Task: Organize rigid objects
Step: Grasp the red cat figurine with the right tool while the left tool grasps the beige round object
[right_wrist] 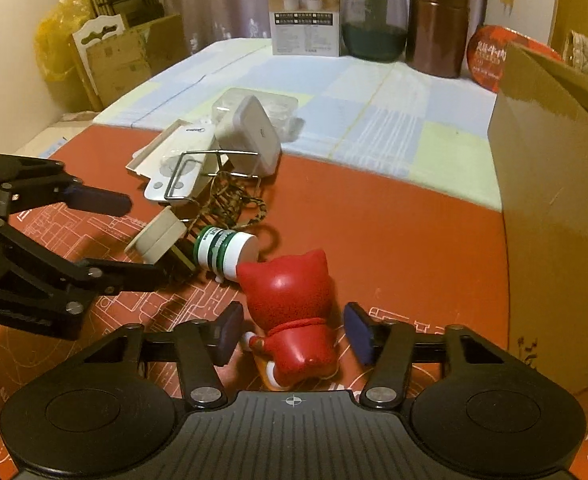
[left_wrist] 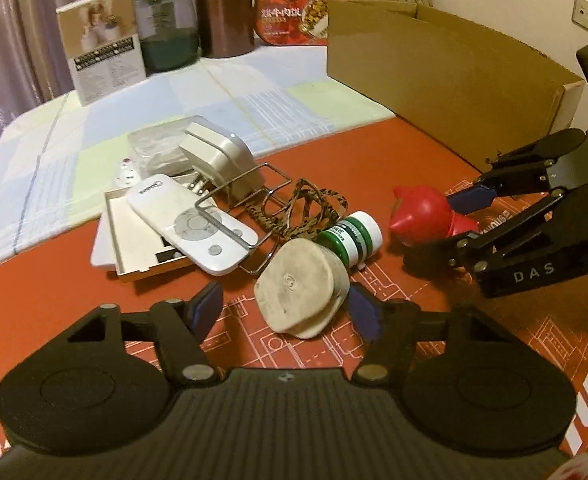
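A pile of small objects lies on the red mat point(left_wrist: 373, 168). My left gripper point(left_wrist: 286, 314) is open around a beige plug adapter point(left_wrist: 301, 296), its pads on either side, apart from it. My right gripper point(right_wrist: 294, 334) is open around a red cat figurine point(right_wrist: 290, 312) lying on the mat; it also shows in the left wrist view point(left_wrist: 425, 212). A green-and-white bottle point(left_wrist: 351, 238) lies between adapter and figurine. A white remote point(left_wrist: 192, 224) rests on a white tray point(left_wrist: 108, 240), under a wire rack point(left_wrist: 254, 200). A grey charger point(left_wrist: 222, 156) and a patterned cord point(left_wrist: 297, 212) lie behind.
A large cardboard box point(left_wrist: 445, 76) stands open at the right, also in the right wrist view point(right_wrist: 553, 200). At the table's back stand a printed carton point(left_wrist: 102, 44), a green glass jar point(left_wrist: 168, 28), a brown canister point(left_wrist: 224, 12) and a red tin point(left_wrist: 292, 18). A checkered cloth point(left_wrist: 174, 100) covers the far table.
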Tool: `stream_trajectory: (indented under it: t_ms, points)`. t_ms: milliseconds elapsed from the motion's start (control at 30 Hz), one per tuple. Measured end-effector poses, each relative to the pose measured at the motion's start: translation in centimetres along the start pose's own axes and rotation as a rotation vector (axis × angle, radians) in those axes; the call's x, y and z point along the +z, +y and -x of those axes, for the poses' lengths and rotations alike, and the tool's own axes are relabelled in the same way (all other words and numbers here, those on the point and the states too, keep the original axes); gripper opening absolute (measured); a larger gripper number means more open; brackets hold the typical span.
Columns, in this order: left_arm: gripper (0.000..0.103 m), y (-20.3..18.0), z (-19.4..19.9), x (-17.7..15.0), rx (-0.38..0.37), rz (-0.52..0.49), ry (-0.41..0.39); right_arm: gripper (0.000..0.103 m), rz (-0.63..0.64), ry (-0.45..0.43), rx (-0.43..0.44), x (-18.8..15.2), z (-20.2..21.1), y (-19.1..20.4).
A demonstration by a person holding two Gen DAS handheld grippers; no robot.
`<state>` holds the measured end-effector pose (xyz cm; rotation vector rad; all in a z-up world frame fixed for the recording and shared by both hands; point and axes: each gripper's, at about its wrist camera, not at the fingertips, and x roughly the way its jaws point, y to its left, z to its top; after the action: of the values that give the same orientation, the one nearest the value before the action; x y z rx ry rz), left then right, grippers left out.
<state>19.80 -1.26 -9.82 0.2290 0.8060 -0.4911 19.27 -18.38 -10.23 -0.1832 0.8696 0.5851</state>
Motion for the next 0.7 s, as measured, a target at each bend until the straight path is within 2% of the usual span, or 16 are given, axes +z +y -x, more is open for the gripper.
stream_trajectory:
  t_ms: [167, 267, 533, 700]
  points:
    - [0.057, -0.1, -0.7, 0.3, -0.044, -0.021, 0.003, 0.047, -0.022, -0.004, -0.011, 0.1, 0.1, -0.3]
    - [0.048, -0.4, -0.9, 0.4, -0.038, -0.026, 0.016, 0.047, -0.039, -0.006, -0.018, 0.1, 0.2, -0.4]
    - [0.047, -0.4, -0.2, 0.3, -0.014, 0.015, 0.049, 0.046, -0.068, -0.022, -0.035, 0.3, 1.3, -0.6]
    - [0.046, -0.5, 1.0, 0.4, -0.005, 0.039, 0.033, 0.045, -0.073, -0.043, -0.043, 0.6, 2.4, -0.3]
